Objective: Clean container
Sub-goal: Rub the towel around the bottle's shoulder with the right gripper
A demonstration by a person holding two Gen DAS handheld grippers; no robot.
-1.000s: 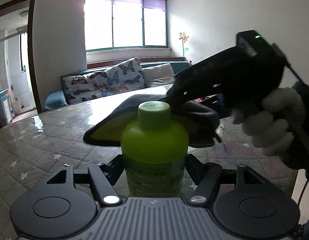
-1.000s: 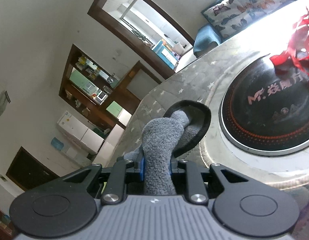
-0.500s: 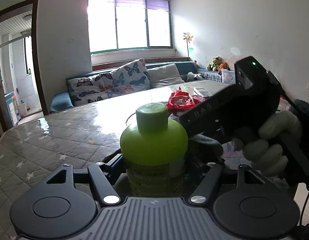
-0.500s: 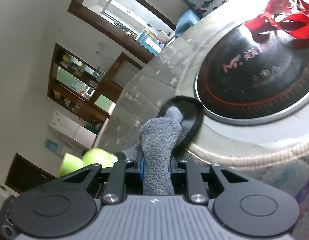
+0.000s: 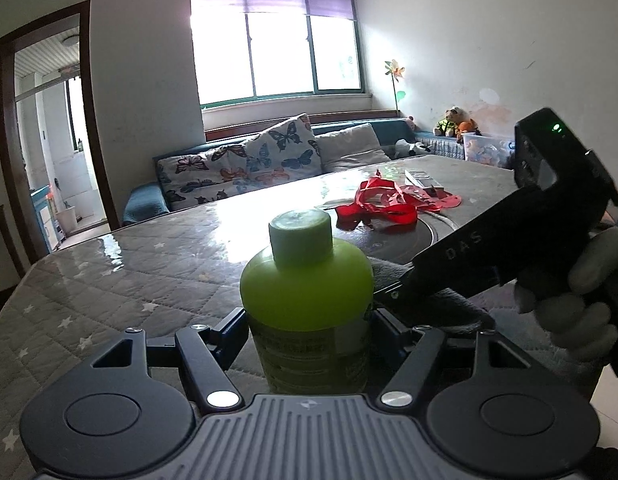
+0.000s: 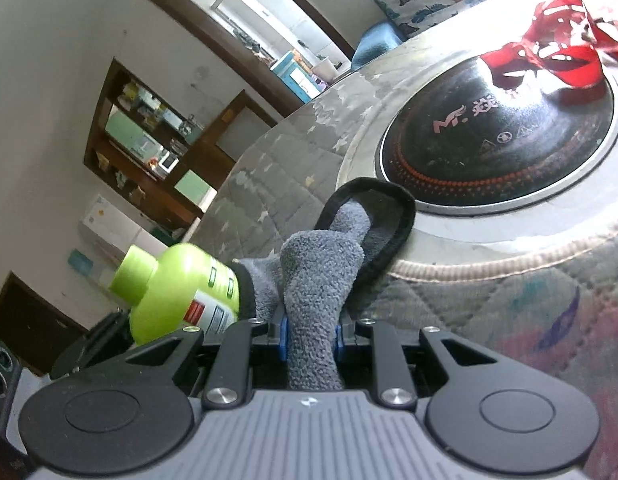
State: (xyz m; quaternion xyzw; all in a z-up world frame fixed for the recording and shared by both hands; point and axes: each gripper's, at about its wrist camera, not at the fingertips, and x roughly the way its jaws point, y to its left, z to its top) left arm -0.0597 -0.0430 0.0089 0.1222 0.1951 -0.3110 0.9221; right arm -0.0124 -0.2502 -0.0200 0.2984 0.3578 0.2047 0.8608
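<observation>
Now that the grey cloth (image 6: 317, 280), clenched in the right gripper (image 6: 311, 340), has been lowered against the green bottle (image 5: 307, 300) grasped upright by the left gripper (image 5: 309, 334) above the table (image 5: 129, 272), wiping can be started.

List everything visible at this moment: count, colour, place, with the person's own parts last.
bottle: one, lime green with matching cap, upright between the left fingers.
cloth: one, grey with a black edge, pinched in the right gripper, touching the bottle's side.
cooktop: one, round, black with a silver rim, set in the table.
ribbon: one tangle, red, lying on the cooktop's far side.
table: one, grey quilted cover with white stars.
sofa: one, blue, butterfly cushions, under the window.
left gripper: black, holding the bottle.
right gripper: black, shut on the cloth.
gloved hand: one, white, holding the right gripper.
</observation>
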